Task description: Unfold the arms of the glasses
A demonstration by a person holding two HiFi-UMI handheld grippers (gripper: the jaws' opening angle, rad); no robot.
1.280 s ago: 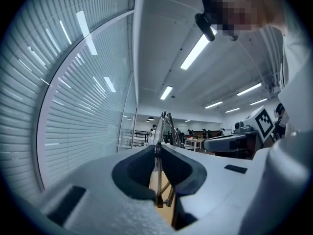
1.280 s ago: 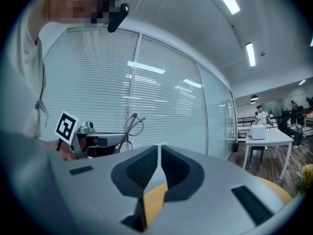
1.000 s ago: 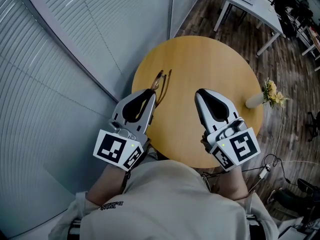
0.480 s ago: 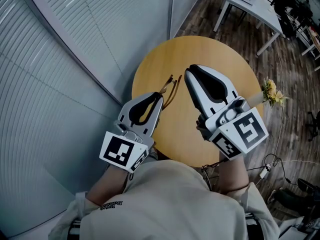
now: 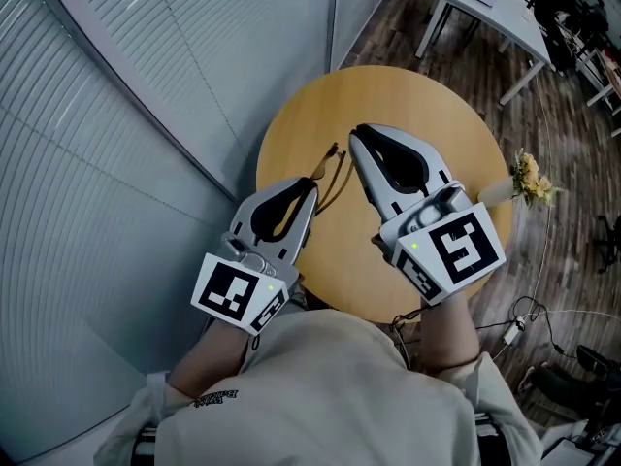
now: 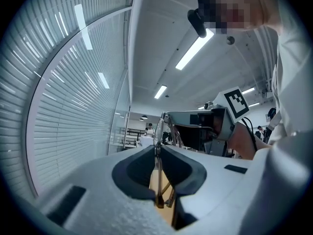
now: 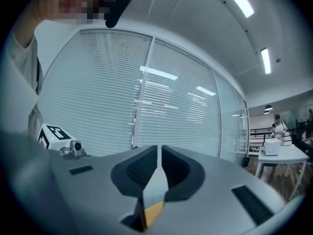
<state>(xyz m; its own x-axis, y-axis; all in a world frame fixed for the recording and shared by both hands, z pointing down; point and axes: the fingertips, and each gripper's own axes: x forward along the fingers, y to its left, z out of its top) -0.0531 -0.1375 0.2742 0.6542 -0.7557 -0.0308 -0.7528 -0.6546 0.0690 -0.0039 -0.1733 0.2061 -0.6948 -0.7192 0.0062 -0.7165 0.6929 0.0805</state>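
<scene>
The glasses (image 5: pixel 331 171), a slim pair with thin brown rims, are clamped edge-on in my left gripper (image 5: pixel 309 186) and stick out past its tips over the left edge of the table. The left gripper view shows the frame (image 6: pixel 157 173) pinched upright between the pads.

What has changed is the other side. A second ago my right gripper (image 5: pixel 355 136) hung back over the right half of the table. It has since swung in and risen, and its tips are now just beside the glasses. Its jaws are drawn together with nothing between them. I judge the arms are still folded, so the unfolding itself has not begun, and the right jaws must part or hook an arm next.

The surface is a round, honey-coloured wooden table (image 5: pixel 437 115), bare apart from a small white vase (image 5: pixel 497 194) of yellow flowers at its right rim. Pale slatted blinds (image 5: pixel 126 115) fill the left side. Dark plank floor (image 5: pixel 568 134) and a white desk (image 5: pixel 485 13) lie beyond.
</scene>
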